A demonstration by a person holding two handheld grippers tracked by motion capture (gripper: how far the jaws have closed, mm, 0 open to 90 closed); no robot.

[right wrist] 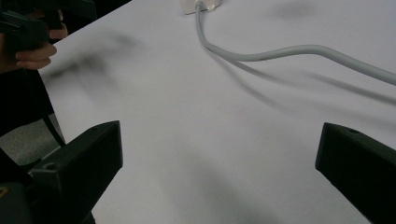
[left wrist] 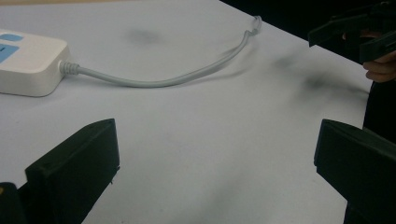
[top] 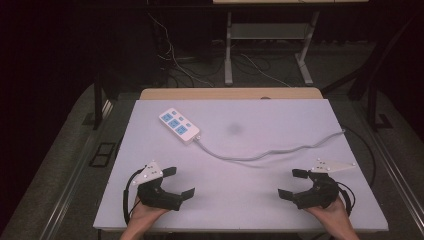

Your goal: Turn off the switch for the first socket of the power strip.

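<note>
A white power strip (top: pixel 179 126) with blue sockets lies at the back left of the white table top (top: pixel 280 120). Its grey cable (top: pixel 260 155) snakes rightward and drops over the table's right edge. My left gripper (top: pixel 181 182) rests near the front left, held by a hand, jaws wide open with nothing between them. At the front right my right gripper (top: pixel 293 183) is open too and holds nothing. The left gripper view has the strip's end (left wrist: pixel 28 63) and cable (left wrist: pixel 159 81) ahead. In the right gripper view the cable (right wrist: pixel 280 51) crosses in front of the jaws.
A wooden desk edge (top: pixel 230 93) borders the table's far side. Beyond it stand a metal table frame (top: pixel 270 45) and loose wires (top: pixel 175 60) on a dark floor. Grey carpet flanks both sides of the table.
</note>
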